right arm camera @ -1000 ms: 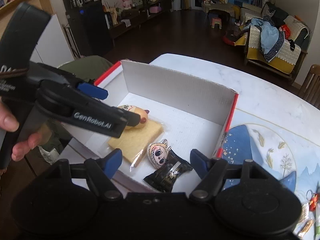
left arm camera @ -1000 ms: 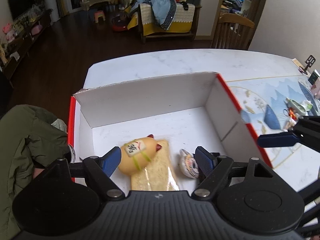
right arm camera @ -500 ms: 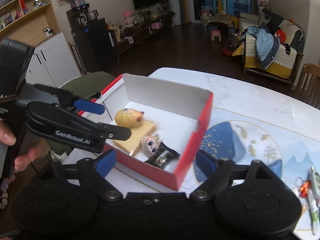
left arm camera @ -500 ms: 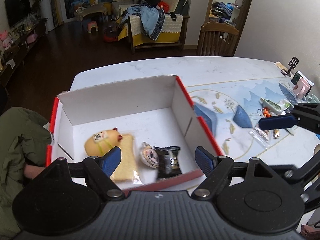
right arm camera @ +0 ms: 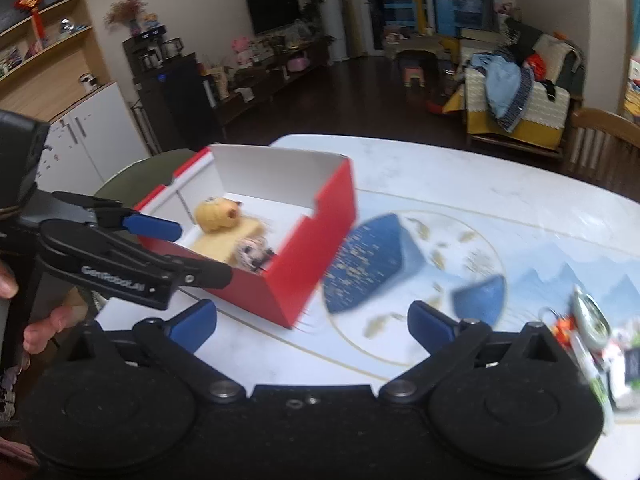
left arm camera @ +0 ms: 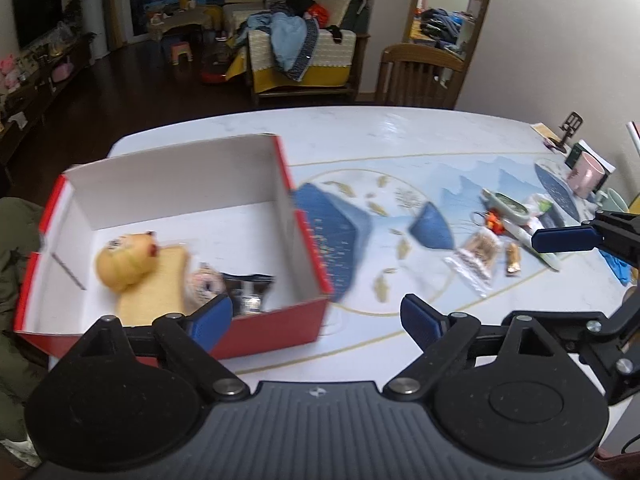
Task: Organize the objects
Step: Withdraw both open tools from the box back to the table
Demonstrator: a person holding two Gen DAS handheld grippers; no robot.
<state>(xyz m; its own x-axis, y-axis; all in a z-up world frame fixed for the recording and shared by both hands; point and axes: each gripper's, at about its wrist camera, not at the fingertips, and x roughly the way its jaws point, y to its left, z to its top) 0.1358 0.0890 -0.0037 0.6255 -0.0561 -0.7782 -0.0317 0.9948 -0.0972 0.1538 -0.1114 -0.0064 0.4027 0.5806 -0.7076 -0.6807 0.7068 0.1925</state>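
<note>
Box [left arm camera: 276, 330] first: we see a cardboard carton, glossy red outside and plain white inside, open at the top, standing near the left end of the table [left arm camera: 360, 132], whose marble-like white top carries a blue and gold printed mat [left arm camera: 400, 208]. Inside lie a round yellow soft toy [left arm camera: 124, 260], a flat pale slab in clear wrap [left arm camera: 160, 284], a small doll head [left arm camera: 204, 284] and what seems to be a shiny black wrapper [left arm camera: 248, 292], all blurred. Further along the mat, loose snack packets [left arm camera: 478, 258] lie scattered. We hold the left gripper [left arm camera: 316, 316] and the right gripper [right arm camera: 312, 322] empty, their blue-padded jaws just spread wider, nothing between them.
</note>
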